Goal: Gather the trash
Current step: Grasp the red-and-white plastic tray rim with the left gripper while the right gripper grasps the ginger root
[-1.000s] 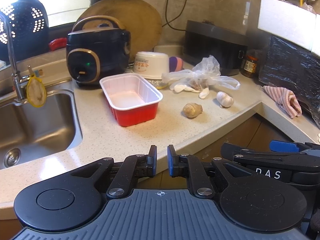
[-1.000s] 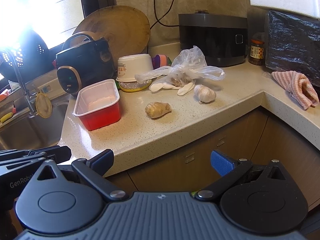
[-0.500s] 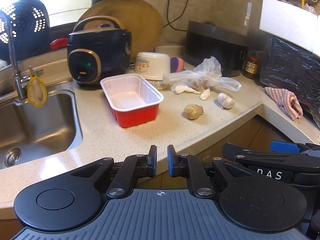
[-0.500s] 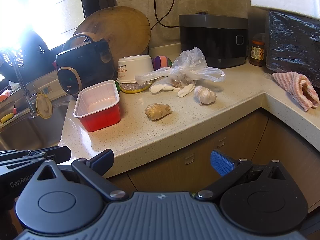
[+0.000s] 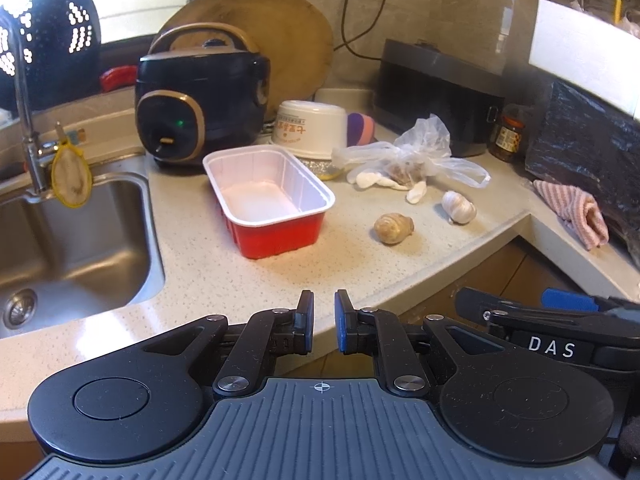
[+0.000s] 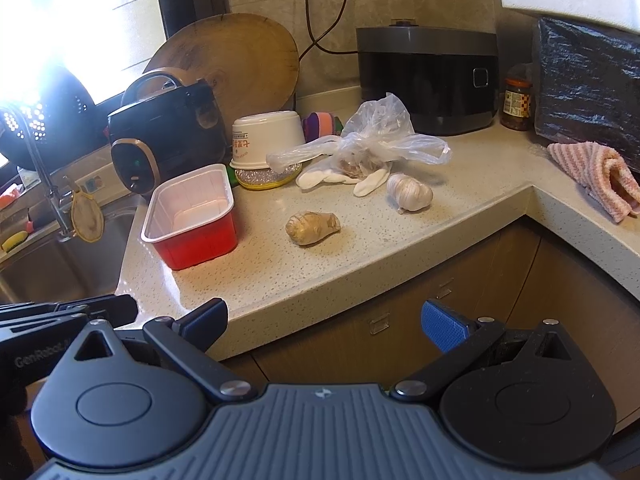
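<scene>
1. Left gripper (image 5: 324, 322) sat short of the desk (image 5: 280, 280) edge, jaws nearly closed with only a slim gap between them, nothing held.
2. Right gripper (image 6: 324, 326) was also off the desk edge, above the cabinet fronts, jaws spread wide and empty.
3. Nearest item on the desk: a red tray (image 5: 270, 200) with a white inside, just right of the sink (image 5: 80, 248). It looked empty, so by my reading no trash had been collected yet.
4. Right of the tray, apart from it: a ginger piece (image 5: 393, 228) and, a little beyond, a garlic bulb (image 5: 459, 207). Whether these count as trash could not be told.
5. Behind those: a crumpled clear plastic bag (image 5: 412, 152) with something brownish inside, and white scraps (image 5: 376, 180) lying against its near side. These looked the likeliest trash.
6. Farther back: an upturned white bowl (image 5: 310, 128), a dark rice cooker (image 5: 200, 108), a round wooden board (image 5: 260, 32) leaning on the wall, and a black appliance (image 5: 436, 88).
7. Far right: a striped pink cloth (image 5: 572, 212).
8. Judgement: the task stood at its start; every pickup was left to do.
</scene>
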Motion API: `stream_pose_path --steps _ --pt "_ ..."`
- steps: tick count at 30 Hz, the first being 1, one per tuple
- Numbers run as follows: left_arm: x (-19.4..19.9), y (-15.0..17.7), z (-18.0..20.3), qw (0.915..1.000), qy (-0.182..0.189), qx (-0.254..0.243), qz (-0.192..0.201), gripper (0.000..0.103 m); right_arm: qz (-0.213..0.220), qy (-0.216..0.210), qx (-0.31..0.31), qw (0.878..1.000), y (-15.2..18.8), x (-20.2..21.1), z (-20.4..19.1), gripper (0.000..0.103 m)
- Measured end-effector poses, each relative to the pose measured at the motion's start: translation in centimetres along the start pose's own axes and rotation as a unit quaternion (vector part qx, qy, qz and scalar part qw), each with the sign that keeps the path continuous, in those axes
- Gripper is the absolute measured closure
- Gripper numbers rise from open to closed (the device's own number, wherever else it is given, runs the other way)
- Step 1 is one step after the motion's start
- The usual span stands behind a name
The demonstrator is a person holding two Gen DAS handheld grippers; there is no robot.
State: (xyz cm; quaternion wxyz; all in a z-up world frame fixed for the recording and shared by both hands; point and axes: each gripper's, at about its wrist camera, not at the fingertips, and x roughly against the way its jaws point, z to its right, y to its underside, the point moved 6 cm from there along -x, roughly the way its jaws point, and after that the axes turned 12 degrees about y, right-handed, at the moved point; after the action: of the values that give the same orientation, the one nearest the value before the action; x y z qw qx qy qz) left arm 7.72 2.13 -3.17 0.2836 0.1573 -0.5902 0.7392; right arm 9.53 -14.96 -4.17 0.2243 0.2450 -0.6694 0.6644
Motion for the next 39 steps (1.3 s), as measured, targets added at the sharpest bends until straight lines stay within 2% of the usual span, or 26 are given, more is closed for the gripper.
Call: stream_pose_path --steps 3,5,7,10,13,15,17,22,24,28,33,35,37,39 --pt "-0.9 -1.1 -3.0 0.9962 0.058 0.063 -0.017 0.088 -0.005 0.001 -0.01 1.0 -0.1 -1.2 -0.3 0.0" --pt "-2.1 -1.8 -5.2 0.991 0.078 0.102 -0.037 0.088 -0.012 0.008 -0.016 1.0 0.2 -2.0 -0.4 0.0" --pt "-3.3 -2.6 -7.2 0.9888 0.069 0.122 -0.051 0.088 -0.022 0.014 -0.023 0.999 0.7 -2.8 -0.5 0.0" --pt "-4.1 -5.0 -9.9 0.992 0.042 0.116 -0.025 0.088 -0.026 0.02 -0.026 0.999 1.0 -3.4 -0.9 0.0" --pt "-5.8 -7.4 -12.8 0.9927 0.039 0.111 -0.028 0.088 -0.027 0.056 -0.02 0.998 0.1 -4.2 -1.4 0.0" --pt "-7.4 -8.6 -14.9 0.9866 0.051 0.148 -0.046 0.088 -0.028 0.082 -0.009 0.996 -1.3 -4.9 -2.0 0.0" --pt "-9.3 -9.4 -16.3 0.9803 0.075 0.174 -0.055 0.088 -0.017 0.081 0.005 0.997 -3.1 -5.7 -3.0 0.0" --pt "-13.2 -10.4 -18.2 0.9732 0.108 0.187 -0.081 0.086 -0.016 0.083 0.016 0.996 -6.9 -9.4 -6.4 0.0" --pt "-14.5 -10.7 -18.6 0.9747 0.107 0.177 -0.084 0.086 -0.021 0.095 0.027 0.995 -7.4 -10.6 -7.7 0.0" --pt "-16.3 -10.8 -18.7 0.9841 0.09 0.126 -0.087 0.077 -0.024 0.125 0.076 0.989 -6.5 -11.8 -9.3 0.0" --pt "-17.1 -10.5 -17.2 0.9924 0.08 0.045 -0.081 0.079 -0.044 0.1 0.054 0.993 -6.0 -13.1 -8.0 0.002" --pt "-17.0 -10.3 -16.7 0.9926 0.084 0.032 -0.081 0.081 -0.043 0.095 0.047 0.994 -6.1 -14.2 -7.4 0.012" --pt "-16.7 -9.9 -16.5 0.9917 0.091 0.038 -0.082 0.088 -0.039 0.087 0.045 0.994 -6.2 -15.3 -6.8 0.019" --pt "-16.0 -9.5 -16.3 0.9911 0.088 0.039 -0.092 0.089 -0.048 0.076 0.027 0.996 -6.2 -16.4 -6.2 0.022"
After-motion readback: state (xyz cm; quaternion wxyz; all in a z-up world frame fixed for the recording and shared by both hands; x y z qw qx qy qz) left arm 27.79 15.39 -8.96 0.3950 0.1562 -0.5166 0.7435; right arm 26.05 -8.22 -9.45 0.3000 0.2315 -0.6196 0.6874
